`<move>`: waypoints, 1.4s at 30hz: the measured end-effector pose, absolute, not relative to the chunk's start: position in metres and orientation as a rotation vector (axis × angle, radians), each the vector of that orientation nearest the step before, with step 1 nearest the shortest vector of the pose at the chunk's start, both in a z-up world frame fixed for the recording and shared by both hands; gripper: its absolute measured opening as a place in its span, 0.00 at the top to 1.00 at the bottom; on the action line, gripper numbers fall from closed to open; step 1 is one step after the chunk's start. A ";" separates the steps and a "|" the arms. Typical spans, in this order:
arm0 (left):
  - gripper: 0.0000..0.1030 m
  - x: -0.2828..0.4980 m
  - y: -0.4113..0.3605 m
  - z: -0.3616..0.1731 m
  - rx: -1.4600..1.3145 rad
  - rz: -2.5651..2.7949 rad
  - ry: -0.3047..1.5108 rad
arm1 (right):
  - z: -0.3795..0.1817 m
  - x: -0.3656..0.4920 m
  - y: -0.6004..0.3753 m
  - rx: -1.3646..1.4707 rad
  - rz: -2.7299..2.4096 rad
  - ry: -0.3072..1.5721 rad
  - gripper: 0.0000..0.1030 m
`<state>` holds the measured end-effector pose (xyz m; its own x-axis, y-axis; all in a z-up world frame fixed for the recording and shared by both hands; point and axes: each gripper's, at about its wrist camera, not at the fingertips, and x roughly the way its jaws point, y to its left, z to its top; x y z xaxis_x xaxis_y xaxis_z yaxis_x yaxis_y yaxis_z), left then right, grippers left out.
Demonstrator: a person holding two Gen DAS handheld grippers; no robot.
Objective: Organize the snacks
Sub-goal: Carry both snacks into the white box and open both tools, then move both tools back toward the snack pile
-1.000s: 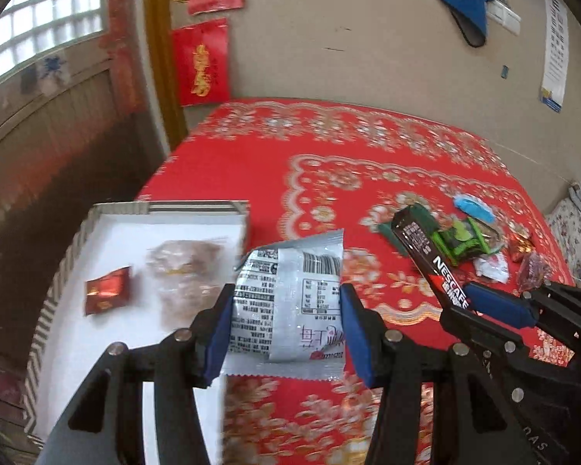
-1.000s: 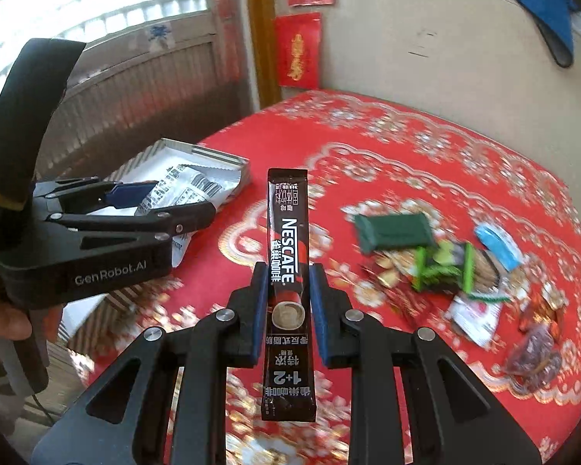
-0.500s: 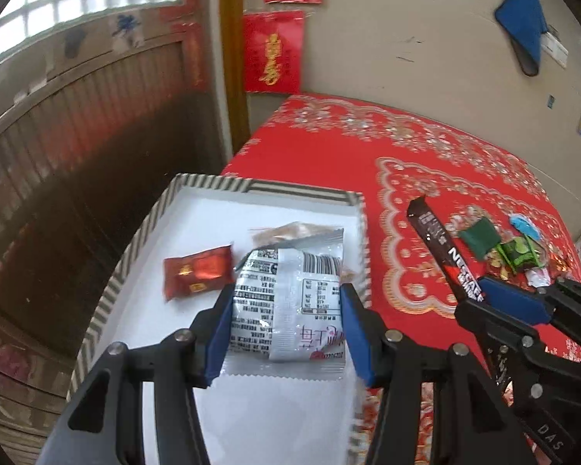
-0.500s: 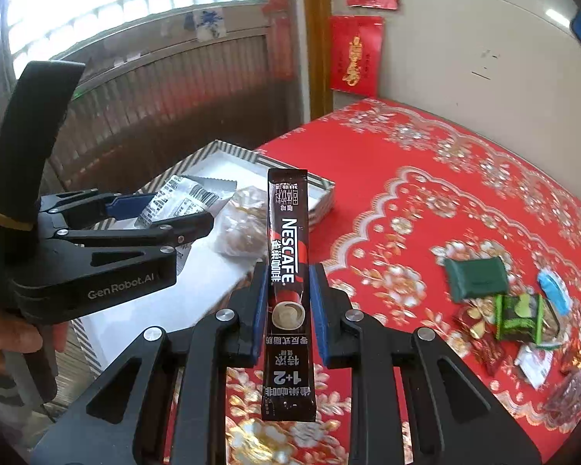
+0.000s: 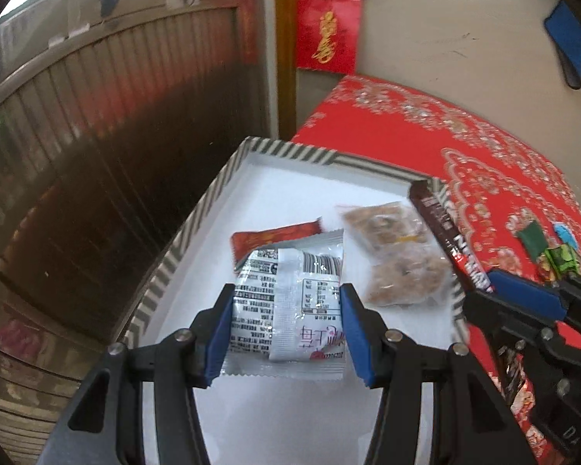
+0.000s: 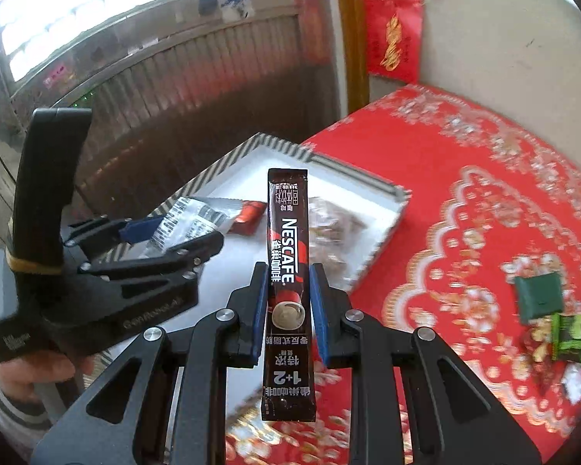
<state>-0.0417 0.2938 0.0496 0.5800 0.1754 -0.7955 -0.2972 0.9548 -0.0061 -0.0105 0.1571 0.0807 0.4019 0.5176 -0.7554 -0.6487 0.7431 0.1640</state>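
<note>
My left gripper (image 5: 286, 329) is shut on a silver snack packet (image 5: 290, 294) and holds it over the white tray with a striped rim (image 5: 290, 151). In the tray lie a red candy wrapper (image 5: 275, 236) and a clear bag of brown biscuits (image 5: 395, 252). My right gripper (image 6: 288, 310) is shut on a dark Nescafe coffee stick (image 6: 288, 240), held upright above the tray's near edge (image 6: 383, 240). The left gripper (image 6: 166, 244) also shows in the right wrist view, to the left of the stick. The stick (image 5: 449, 244) shows in the left wrist view at the tray's right side.
The table has a red patterned cloth (image 6: 484, 193). Several loose snacks lie on it at the right: a dark green packet (image 6: 538, 294), a green wrapped candy (image 6: 573, 337) and others. A wooden wall (image 5: 97, 135) stands left of the tray.
Both grippers have moved left with their loads. The silver packet is now over the middle of the tray, and the coffee stick has come over the tray's right edge.
</note>
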 end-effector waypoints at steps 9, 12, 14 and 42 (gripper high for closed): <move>0.46 -0.040 0.307 0.033 -0.134 0.346 0.947 | 0.042 -0.005 0.199 -0.175 0.746 1.006 0.80; 0.46 -0.040 0.313 0.027 -0.149 0.357 0.963 | 0.031 -0.001 0.202 -0.139 0.749 1.043 0.80; 0.46 -0.042 0.314 0.026 -0.144 0.371 0.968 | 0.024 0.002 0.204 -0.115 0.760 1.069 0.80; 0.04 -0.022 0.166 0.079 -0.119 0.082 0.861 | 0.080 -0.021 -0.006 -0.084 0.470 0.850 0.78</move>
<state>-0.0224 0.1660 0.0786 0.6494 0.0237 -0.7601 -0.1195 0.9903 -0.0712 -0.0209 -0.0063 0.0800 0.5644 0.3659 -0.7400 -0.4321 0.8947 0.1128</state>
